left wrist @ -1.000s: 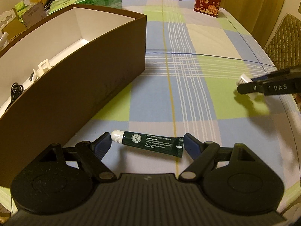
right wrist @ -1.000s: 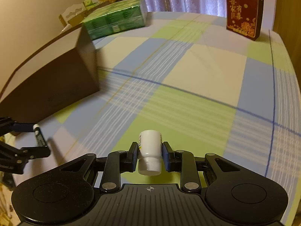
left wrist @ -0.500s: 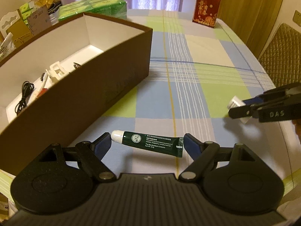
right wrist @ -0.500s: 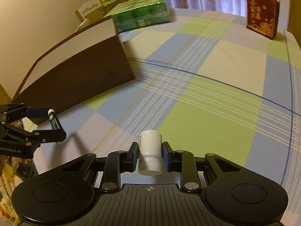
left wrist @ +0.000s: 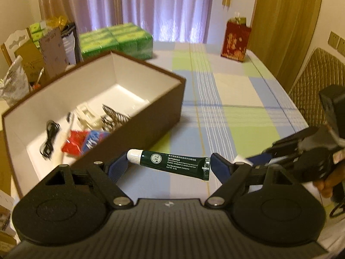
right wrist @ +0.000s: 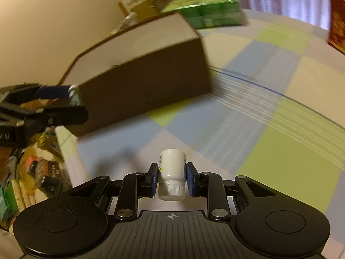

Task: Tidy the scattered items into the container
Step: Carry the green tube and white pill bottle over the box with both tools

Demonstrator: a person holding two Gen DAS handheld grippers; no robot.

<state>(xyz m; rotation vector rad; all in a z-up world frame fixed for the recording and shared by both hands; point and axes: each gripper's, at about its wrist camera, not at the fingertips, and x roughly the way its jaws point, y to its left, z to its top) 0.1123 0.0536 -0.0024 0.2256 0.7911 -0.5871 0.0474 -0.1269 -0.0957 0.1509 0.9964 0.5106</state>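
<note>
My left gripper (left wrist: 167,166) is shut on a dark green tube (left wrist: 174,165) with a white cap, held end to end above the tablecloth. It hangs just right of the brown box (left wrist: 155,116), near the box's front corner. The box holds a black cable (left wrist: 49,138), a red packet (left wrist: 78,144) and white plastic parts (left wrist: 86,116). My right gripper (right wrist: 171,173) is shut on a small white bottle (right wrist: 172,165), cap toward the camera. In the right wrist view the box (right wrist: 151,86) lies ahead and the left gripper (right wrist: 77,101) with its tube is at the left.
Green wrapped packs (left wrist: 116,41) stand behind the box, a red gift bag (left wrist: 236,41) at the far table edge. A quilted chair (left wrist: 319,75) is at the right. Cardboard and bags (left wrist: 32,64) crowd the left side. A person's hand (left wrist: 327,181) holds the right gripper.
Both grippers have risen and moved toward the box with their loads. The left view now looks down into the box. The right gripper has come close beside the left one.
</note>
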